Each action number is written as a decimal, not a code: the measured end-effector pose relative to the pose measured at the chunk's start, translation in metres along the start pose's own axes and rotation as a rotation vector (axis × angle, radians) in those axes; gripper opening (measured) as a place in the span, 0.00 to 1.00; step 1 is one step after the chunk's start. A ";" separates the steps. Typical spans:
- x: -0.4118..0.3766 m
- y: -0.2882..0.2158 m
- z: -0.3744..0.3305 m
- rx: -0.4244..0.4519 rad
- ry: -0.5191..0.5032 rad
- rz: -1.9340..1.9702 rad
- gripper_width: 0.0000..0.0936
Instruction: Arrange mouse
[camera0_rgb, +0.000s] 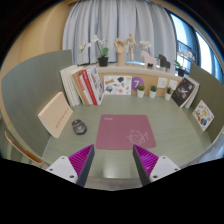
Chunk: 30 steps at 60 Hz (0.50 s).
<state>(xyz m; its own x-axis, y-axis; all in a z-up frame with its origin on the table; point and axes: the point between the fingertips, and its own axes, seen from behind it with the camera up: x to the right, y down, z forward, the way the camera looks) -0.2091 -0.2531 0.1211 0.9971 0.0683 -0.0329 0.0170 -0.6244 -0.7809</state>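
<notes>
Mouse (79, 126), left of the mat (125, 131), appears light, rigid, smooth; grip its sides; gripper (113, 160) jaws spread, empty.

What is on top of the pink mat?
Nothing sits on the pink mat; its top is bare. The mouse lies beside it on the desk. What's under the mat is hidden.

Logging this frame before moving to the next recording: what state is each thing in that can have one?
tool: open, fingers apart, nothing between them
mouse: resting on the desk beside the mat, not on it, untouched
mat: lying flat ahead of the fingers, nothing on it
books: standing upright at the back
board: leaning tilted beside the mouse
</notes>
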 end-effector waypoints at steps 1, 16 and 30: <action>-0.007 0.007 0.006 -0.012 0.000 0.005 0.82; -0.113 0.060 0.077 -0.147 -0.021 0.063 0.83; -0.153 0.045 0.147 -0.182 0.003 0.032 0.83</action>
<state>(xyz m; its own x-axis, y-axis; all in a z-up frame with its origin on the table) -0.3720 -0.1775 -0.0006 0.9976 0.0441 -0.0540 -0.0019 -0.7570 -0.6534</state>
